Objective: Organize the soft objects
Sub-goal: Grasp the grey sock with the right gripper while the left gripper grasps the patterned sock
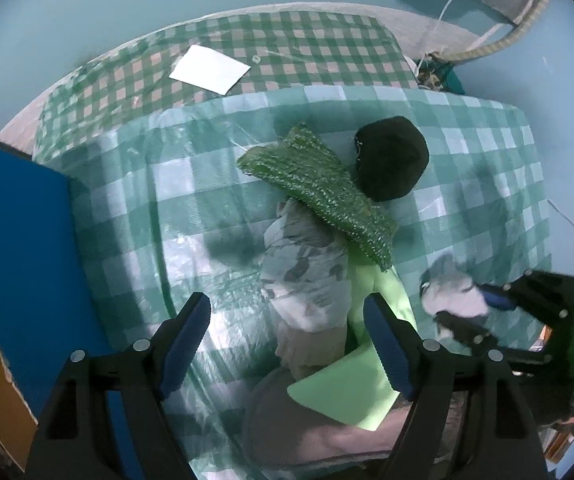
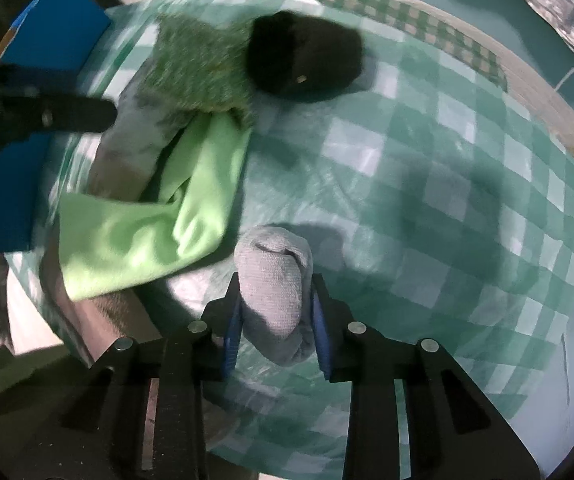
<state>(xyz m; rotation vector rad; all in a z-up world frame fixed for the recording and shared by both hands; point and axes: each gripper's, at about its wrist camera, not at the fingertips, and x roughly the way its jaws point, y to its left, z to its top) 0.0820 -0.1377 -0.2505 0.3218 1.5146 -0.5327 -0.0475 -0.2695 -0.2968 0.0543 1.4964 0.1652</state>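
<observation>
A rolled grey sock [image 2: 273,284] is clamped between the jaws of the right gripper [image 2: 275,300], its long axis running along the fingers and its rounded, folded-over end pointing forward, away from the camera. The roll is seen as a soft, finely knitted grey bundle with a curved opening at its far end, held above the plastic-covered green checked tablecloth [image 2: 447,200]. In the left wrist view the same bundle [image 1: 453,294] is found at the right edge of the table, pinched by the right gripper [image 1: 467,312]. The left gripper [image 1: 287,340] is held with its jaws wide apart and nothing between them, above a patterned white cloth [image 1: 307,276] lying lengthwise away from the camera. A light green cloth [image 1: 367,360] is spread beside and under it, a knitted green piece [image 1: 319,188] is laid diagonally across its far end, and a black hat [image 1: 391,156] is set touching that piece.
</observation>
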